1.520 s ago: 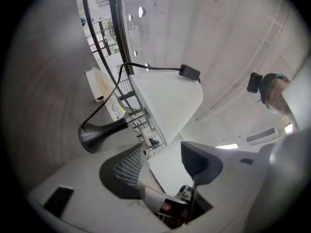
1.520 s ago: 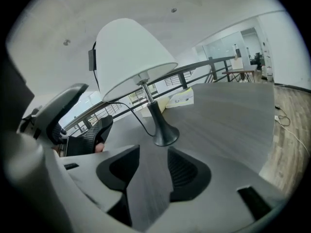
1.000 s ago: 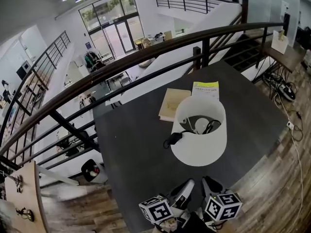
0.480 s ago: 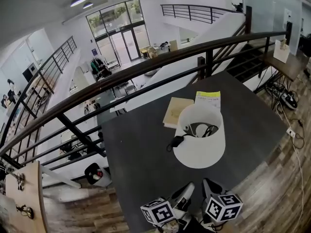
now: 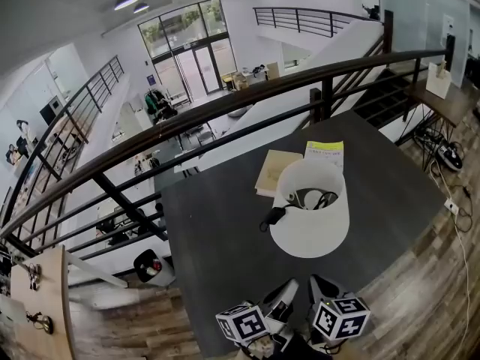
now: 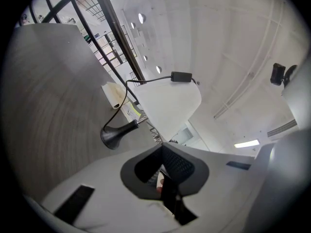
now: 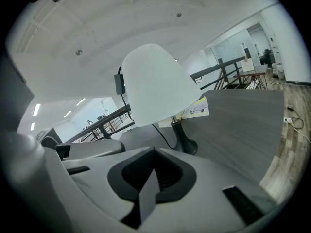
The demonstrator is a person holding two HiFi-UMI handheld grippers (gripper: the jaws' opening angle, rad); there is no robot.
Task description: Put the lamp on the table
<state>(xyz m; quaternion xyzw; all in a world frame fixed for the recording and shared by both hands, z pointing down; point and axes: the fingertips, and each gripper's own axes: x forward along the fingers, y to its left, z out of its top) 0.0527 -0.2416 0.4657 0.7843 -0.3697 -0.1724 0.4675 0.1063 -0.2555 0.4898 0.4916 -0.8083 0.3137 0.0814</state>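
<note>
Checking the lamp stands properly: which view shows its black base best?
The right gripper view: the base stands flat on the table. The left gripper view shows it too, seen sideways; in the head view the shade hides it.

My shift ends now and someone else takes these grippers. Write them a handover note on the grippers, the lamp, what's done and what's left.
Left gripper: shut, empty.
Right gripper: shut, empty.
Both sit at the near edge of the table, apart from the lamp.
Lamp: upright on the dark table, beside a book and a leaflet.
Done: lamp is on the table.
Left: nothing that shows.
</note>
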